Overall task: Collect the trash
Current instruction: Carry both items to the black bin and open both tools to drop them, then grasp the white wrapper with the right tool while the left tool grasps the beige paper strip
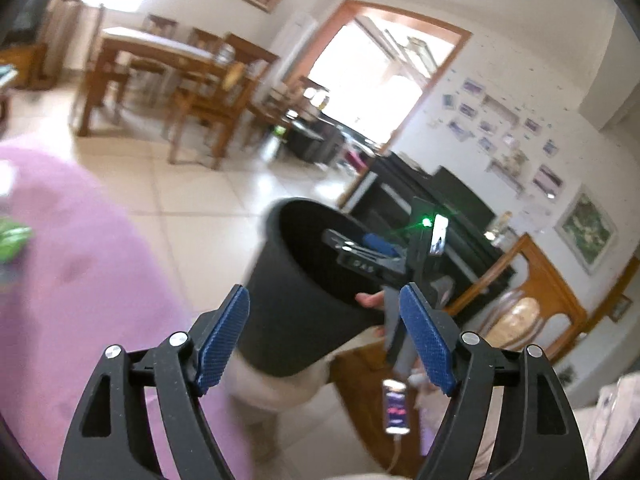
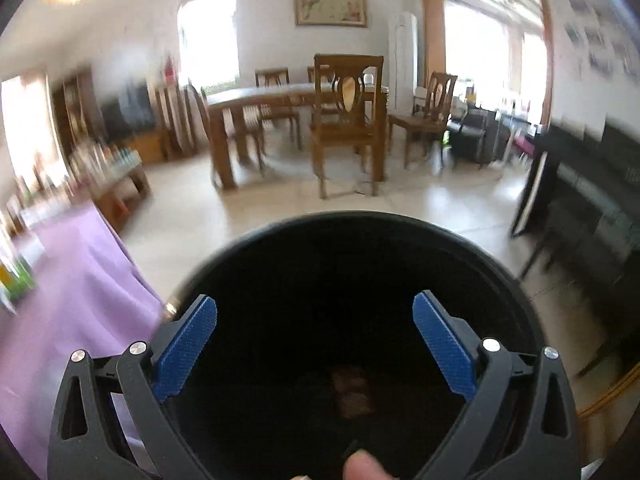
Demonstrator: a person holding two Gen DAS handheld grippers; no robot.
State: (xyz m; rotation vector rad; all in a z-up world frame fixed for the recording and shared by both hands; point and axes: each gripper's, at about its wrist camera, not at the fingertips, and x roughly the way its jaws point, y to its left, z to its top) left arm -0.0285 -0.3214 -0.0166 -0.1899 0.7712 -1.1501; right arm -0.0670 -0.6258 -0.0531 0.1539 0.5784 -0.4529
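tiled living-room floor lies behind my black bin [image 1: 296, 304], which i carry tilted, mouth up, off the purple-covered table's [image 1: 80, 280] edge to receive trash; right gripper [image 2: 314, 342] jaws apart over its mouth, left gripper [image 1: 324, 336] jaws apart, empty.
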